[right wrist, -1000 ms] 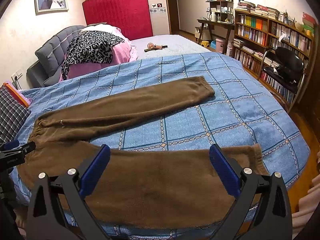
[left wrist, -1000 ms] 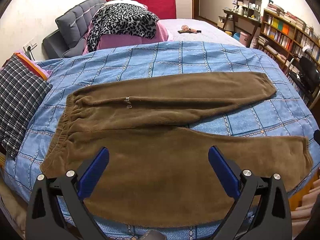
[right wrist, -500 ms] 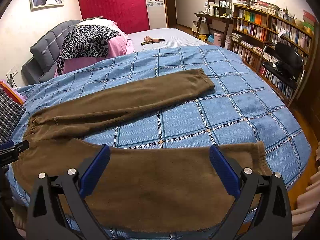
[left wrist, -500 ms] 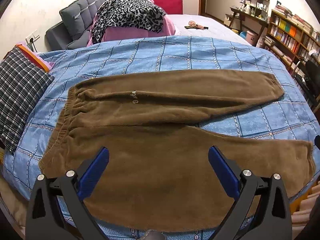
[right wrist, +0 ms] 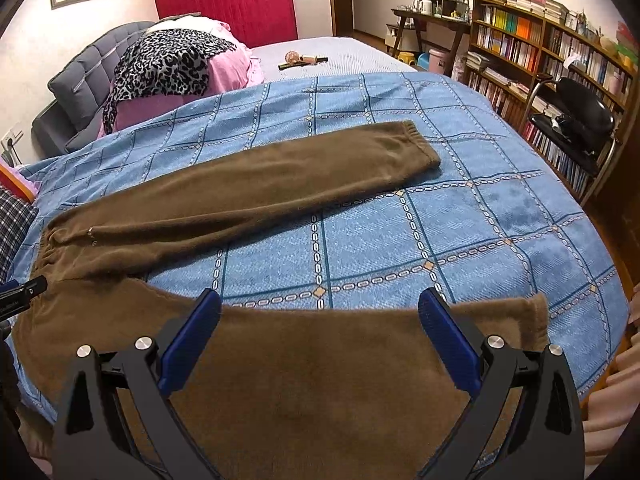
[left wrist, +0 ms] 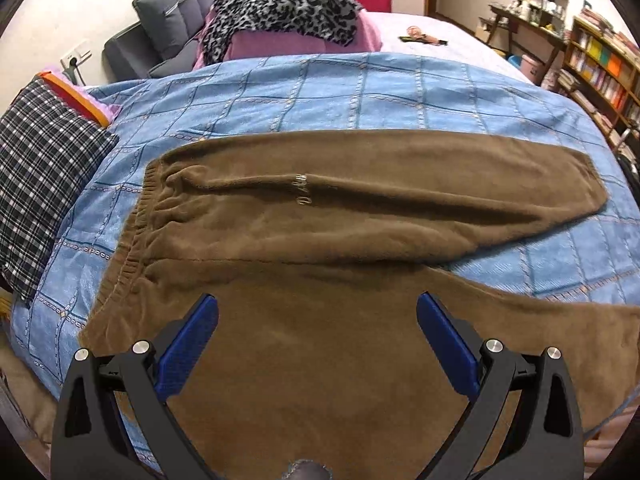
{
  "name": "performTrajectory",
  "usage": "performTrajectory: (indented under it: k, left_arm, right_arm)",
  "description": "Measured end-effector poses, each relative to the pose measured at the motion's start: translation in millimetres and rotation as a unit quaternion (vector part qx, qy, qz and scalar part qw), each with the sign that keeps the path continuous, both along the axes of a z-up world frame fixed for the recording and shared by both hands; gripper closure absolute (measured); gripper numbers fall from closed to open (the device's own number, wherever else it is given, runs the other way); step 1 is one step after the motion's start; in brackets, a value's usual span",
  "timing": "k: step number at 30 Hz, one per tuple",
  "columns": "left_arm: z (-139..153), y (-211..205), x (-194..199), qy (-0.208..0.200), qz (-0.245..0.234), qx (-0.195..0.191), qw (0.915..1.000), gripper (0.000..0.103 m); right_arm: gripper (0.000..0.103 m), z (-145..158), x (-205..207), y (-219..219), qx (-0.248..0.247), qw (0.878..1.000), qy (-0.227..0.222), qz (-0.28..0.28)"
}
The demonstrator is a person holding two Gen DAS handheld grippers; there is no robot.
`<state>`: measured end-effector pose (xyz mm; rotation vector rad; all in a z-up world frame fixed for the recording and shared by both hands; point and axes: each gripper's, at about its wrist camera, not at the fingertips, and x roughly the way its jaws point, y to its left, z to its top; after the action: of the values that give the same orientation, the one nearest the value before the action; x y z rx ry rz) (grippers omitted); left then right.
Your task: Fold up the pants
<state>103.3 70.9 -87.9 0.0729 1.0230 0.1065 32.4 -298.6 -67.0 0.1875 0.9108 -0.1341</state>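
Brown fleece pants [left wrist: 320, 220] lie flat on the blue patterned bedspread [left wrist: 360, 92], waistband to the left, legs spread apart to the right. My left gripper [left wrist: 318, 312] is open and empty above the near leg close to the hip. My right gripper [right wrist: 320, 308] is open and empty above the near leg [right wrist: 320, 360] toward its cuff. The far leg [right wrist: 260, 176] runs diagonally to a cuff at the upper right. The left gripper's tip [right wrist: 20, 292] shows at the left edge of the right wrist view.
A plaid pillow [left wrist: 36, 160] lies left of the waistband. A leopard-print cloth on pink bedding [left wrist: 280, 4] and a grey headboard sit behind. Bookshelves [right wrist: 540, 40] and a black chair [right wrist: 580, 112] stand to the right of the bed.
Both grippers have moved forward and lower over the near leg; the pants look larger and closer. Both stay open. The pants have not moved.
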Motion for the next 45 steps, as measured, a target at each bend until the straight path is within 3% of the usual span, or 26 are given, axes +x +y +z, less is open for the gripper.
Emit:
performTrajectory:
  k: [9, 14, 32, 39, 43, 45]
  left_arm:
    - [-16, 53, 62, 0.016, 0.061, 0.027, 0.9977, 0.005]
    - [-25, 95, 101, 0.031, 0.110, 0.011, 0.9934, 0.005]
    - [-53, 246, 209, 0.047, 0.264, 0.041, 0.9624, 0.005]
    - [-77, 285, 239, 0.050, 0.270, -0.029, 0.9610, 0.005]
    - [-94, 294, 240, 0.061, 0.272, -0.100, 0.9550, 0.027]
    - [-96, 297, 235, 0.052, 0.278, -0.116, 0.9520, 0.030]
  right_arm:
    - [0.003, -28, 52, 0, 0.008, 0.999, 0.036, 0.006]
    - [0.003, -44, 71, 3, 0.013, 0.999, 0.051, 0.012]
    - [0.003, -82, 133, -6, 0.037, 0.996, 0.087, 0.007]
    - [0.003, -90, 147, -4, 0.039, 0.995, 0.092, 0.015]
    - [0.003, -94, 149, -7, 0.039, 0.995, 0.094, 0.011]
    - [0.003, -97, 151, -10, 0.036, 0.995, 0.096, 0.007]
